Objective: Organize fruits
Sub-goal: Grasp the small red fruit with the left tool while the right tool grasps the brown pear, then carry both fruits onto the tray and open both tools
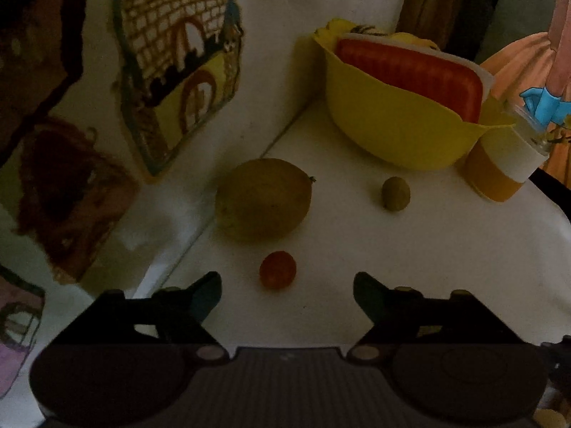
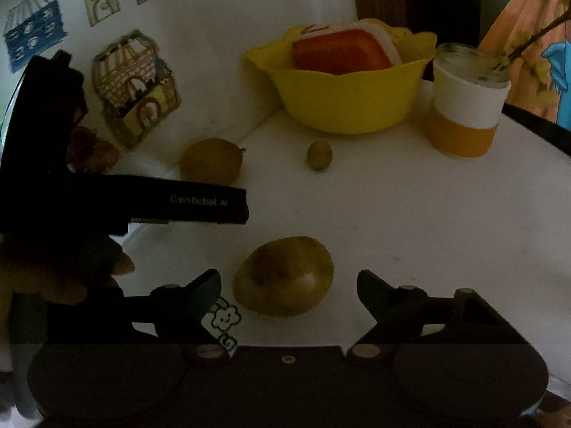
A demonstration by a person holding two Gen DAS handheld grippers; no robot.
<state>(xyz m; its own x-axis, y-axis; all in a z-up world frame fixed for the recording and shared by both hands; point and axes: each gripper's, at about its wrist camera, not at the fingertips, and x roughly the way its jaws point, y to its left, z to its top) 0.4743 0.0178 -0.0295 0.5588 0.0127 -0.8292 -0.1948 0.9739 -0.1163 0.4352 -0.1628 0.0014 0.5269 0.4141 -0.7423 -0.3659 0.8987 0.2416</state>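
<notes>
Orange tomato (image 1: 277, 274) only left-wrist view.

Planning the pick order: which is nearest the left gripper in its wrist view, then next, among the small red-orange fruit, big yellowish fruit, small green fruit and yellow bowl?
1. Small red-orange fruit, just ahead, centre.
2. Big yellowish fruit, ahead, slightly left.
3. Small green fruit, ahead right.
4. Yellow bowl, far back right.

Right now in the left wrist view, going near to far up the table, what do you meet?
left gripper → small orange-red fruit → large yellow-green fruit → yellow bowl
</notes>
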